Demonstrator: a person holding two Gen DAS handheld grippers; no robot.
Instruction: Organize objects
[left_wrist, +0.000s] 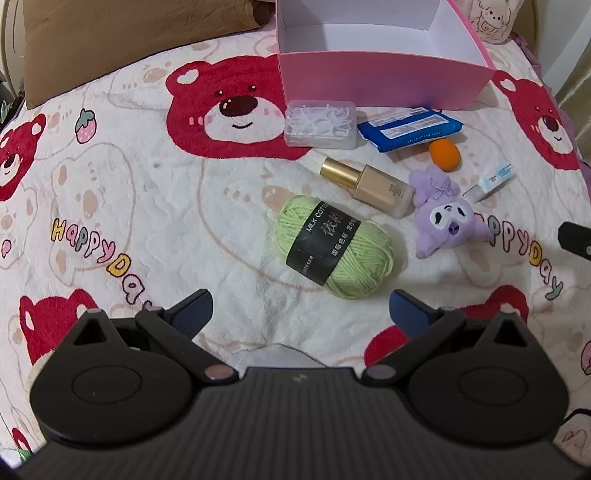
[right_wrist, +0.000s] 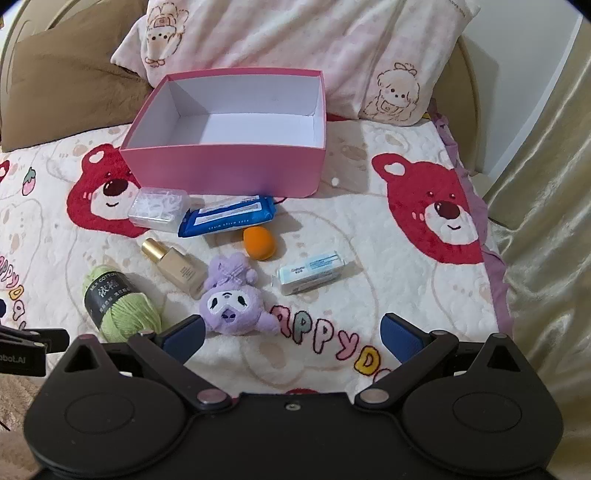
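An empty pink box (left_wrist: 384, 79) (right_wrist: 225, 170) stands at the back of a bear-print blanket. In front of it lie a clear floss-pick case (left_wrist: 320, 123) (right_wrist: 159, 209), a blue wipes pack (left_wrist: 408, 128) (right_wrist: 227, 216), an orange sponge (left_wrist: 445, 155) (right_wrist: 259, 242), a gold-capped bottle (left_wrist: 369, 186) (right_wrist: 173, 266), a green yarn ball (left_wrist: 334, 246) (right_wrist: 118, 302), a purple plush (left_wrist: 445, 214) (right_wrist: 231, 299) and a small white-blue carton (left_wrist: 491, 181) (right_wrist: 314, 273). My left gripper (left_wrist: 301, 314) hangs open just short of the yarn. My right gripper (right_wrist: 291, 334) is open, close to the plush.
A brown cushion (left_wrist: 129, 40) (right_wrist: 62, 77) and a pale printed pillow (right_wrist: 314, 48) lie behind the box. A shiny curtain (right_wrist: 546, 229) hangs past the bed's right edge. Part of the other gripper shows at the right edge (left_wrist: 576, 238) and the left edge (right_wrist: 26, 347).
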